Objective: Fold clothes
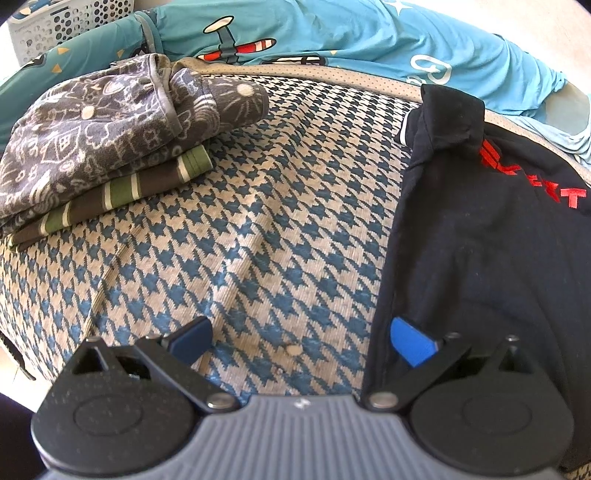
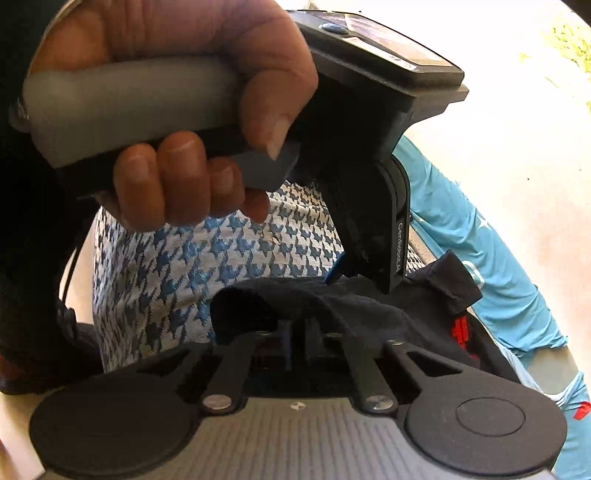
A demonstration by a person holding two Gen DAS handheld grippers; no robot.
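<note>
A black garment (image 1: 480, 240) with red lettering lies crumpled on the right of the houndstooth surface (image 1: 258, 221). My left gripper (image 1: 301, 341) is open wide just above the surface. Its right blue pad (image 1: 412, 345) rests at the garment's left edge, and its left pad is over bare cloth. In the right wrist view my right gripper (image 2: 299, 339) has its jaws together, with a fold of the black garment (image 2: 369, 302) pinched and draped over the tips. A hand (image 2: 177, 110) holds the left gripper's handle close above it.
A folded pile sits at the left: a grey patterned piece (image 1: 110, 140) on a green and brown striped one (image 1: 122, 192). A teal sheet with an aeroplane print (image 1: 332, 37) lies behind, and a white perforated basket (image 1: 55, 26) stands far left.
</note>
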